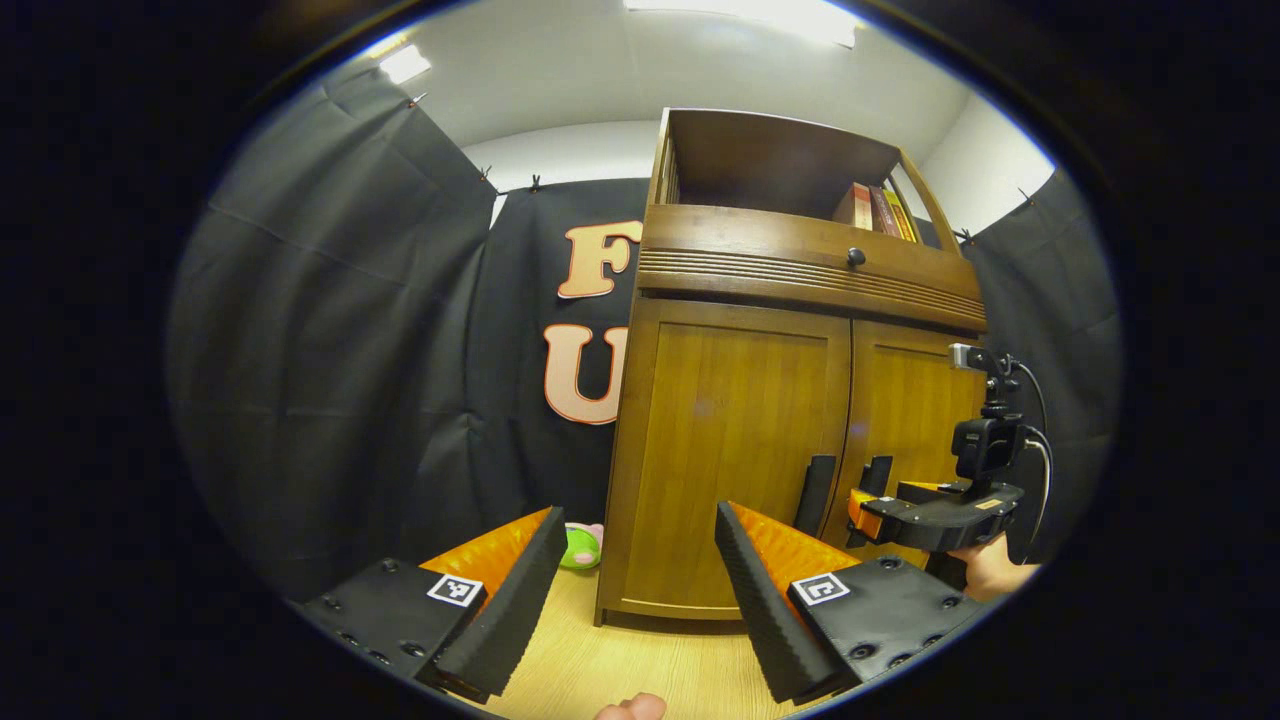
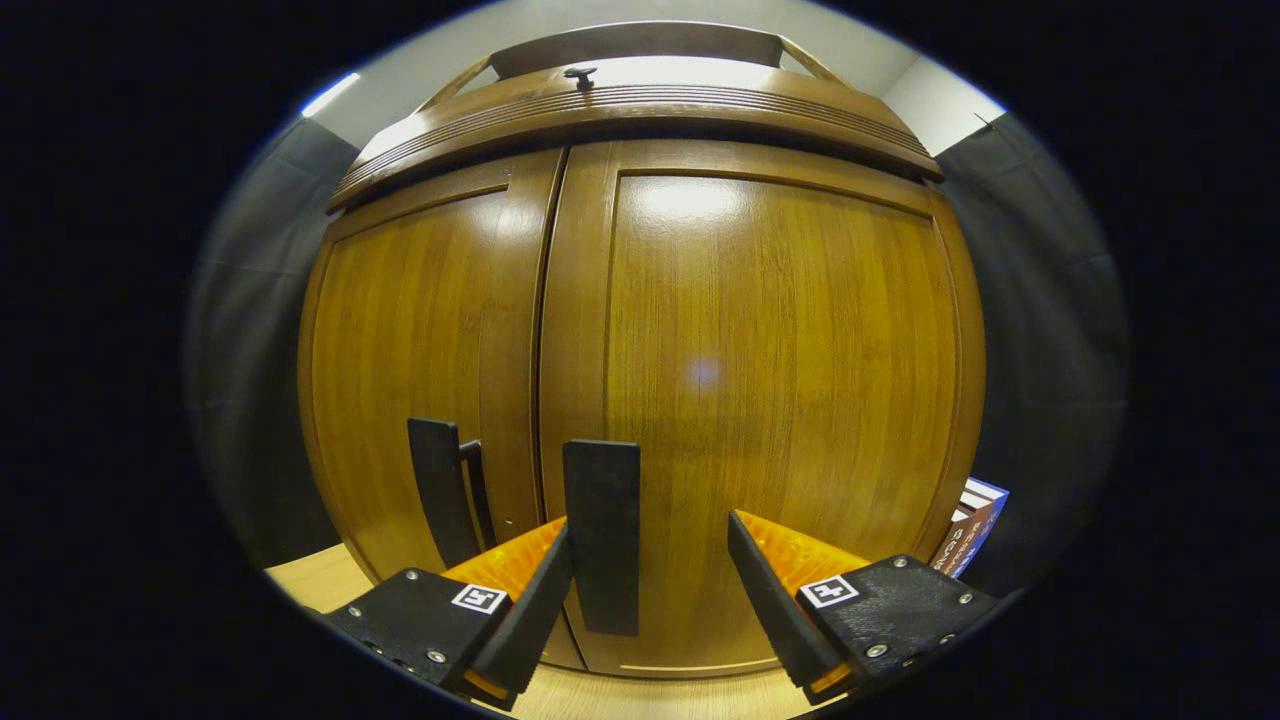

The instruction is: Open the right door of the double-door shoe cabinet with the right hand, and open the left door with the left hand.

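Right tool (image 2: 650, 585) spread, its left pad beside the upright right door handle (image 2: 601, 535); left tool (image 1: 630, 600) spread.

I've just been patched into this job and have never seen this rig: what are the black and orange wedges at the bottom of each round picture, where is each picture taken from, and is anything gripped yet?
A person holds a two-finger gripper in each hand, and a camera rides on each. The wedges are that gripper's own fingers. In the left gripper view, the left gripper is open and holds nothing, back from the brown wooden double-door shoe cabinet. Farther off you see the right gripper and the hand holding it, up at the cabinet's doors. In the right gripper view, that gripper is open close to the right door, with the door's black upright bar handle between its fingers, near the left one; nothing is gripped yet. The left door's black handle is beside it. Both doors look closed. A green and pink soft toy lies on the light wooden floor.
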Demonstrator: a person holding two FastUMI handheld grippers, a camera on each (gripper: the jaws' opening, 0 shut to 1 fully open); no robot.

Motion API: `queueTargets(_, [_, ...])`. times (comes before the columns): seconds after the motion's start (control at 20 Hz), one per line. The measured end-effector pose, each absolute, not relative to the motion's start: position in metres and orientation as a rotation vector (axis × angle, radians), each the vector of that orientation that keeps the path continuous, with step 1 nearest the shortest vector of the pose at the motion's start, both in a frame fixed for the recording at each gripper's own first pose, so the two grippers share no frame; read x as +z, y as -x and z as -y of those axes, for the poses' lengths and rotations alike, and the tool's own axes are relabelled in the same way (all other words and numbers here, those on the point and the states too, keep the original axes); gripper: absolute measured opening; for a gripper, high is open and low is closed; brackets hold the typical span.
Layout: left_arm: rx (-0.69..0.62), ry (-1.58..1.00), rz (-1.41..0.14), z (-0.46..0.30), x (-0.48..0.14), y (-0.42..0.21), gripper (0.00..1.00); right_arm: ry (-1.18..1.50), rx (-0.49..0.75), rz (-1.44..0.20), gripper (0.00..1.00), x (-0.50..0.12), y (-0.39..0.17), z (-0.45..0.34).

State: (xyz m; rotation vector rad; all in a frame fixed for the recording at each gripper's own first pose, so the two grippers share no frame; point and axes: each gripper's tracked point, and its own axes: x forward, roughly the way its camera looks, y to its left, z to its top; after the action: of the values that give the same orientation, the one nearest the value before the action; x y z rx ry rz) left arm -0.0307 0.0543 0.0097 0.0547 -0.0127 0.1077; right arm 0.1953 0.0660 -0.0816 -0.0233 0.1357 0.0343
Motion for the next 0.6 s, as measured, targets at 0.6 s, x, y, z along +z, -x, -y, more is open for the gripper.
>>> queueTargets(0.6, [0.100,-0.046,0.002,-0.055,0.006,0.017,0.99,0.011,0.082,-0.135,0.59,-0.086,-0.196,-0.083])
